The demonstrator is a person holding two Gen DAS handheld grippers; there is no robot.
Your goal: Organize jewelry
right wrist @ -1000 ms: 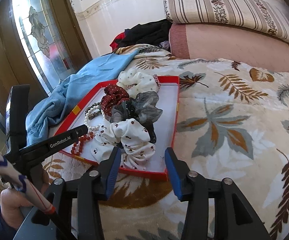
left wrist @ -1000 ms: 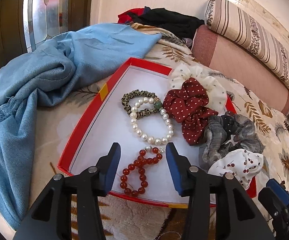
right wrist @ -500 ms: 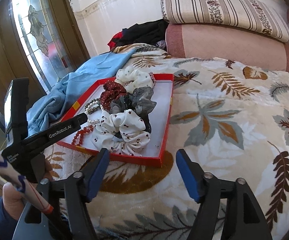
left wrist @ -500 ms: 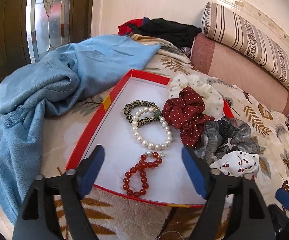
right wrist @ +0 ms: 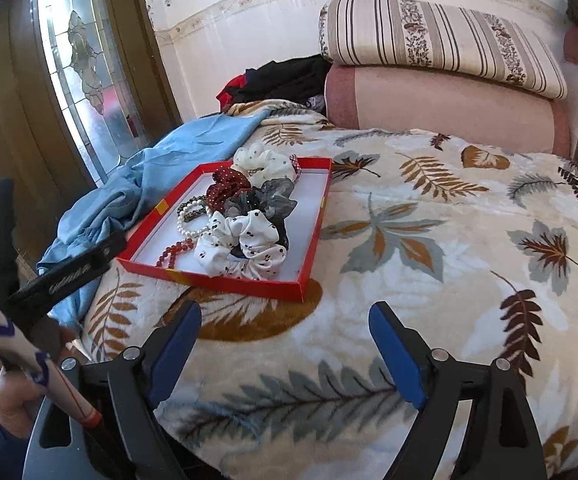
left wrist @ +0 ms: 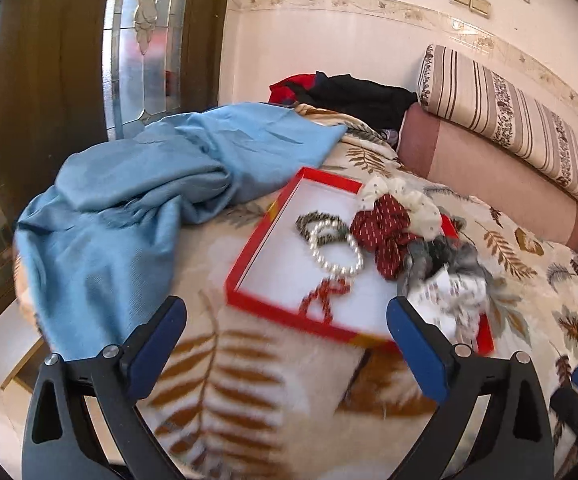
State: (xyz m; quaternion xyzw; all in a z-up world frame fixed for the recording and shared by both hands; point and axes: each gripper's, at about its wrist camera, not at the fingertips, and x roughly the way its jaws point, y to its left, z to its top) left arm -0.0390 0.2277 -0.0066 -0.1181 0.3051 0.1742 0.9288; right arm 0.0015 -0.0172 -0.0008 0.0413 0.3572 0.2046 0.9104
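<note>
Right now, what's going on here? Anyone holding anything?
No. A person holds both grippers above a leaf-patterned blanket, and both are open and empty: the left gripper and the right gripper sit short of the shallow red cardboard tray. In the tray lie a white pearl bracelet, a red bead bracelet and several fabric scrunchies. Nothing is being gripped.
</note>
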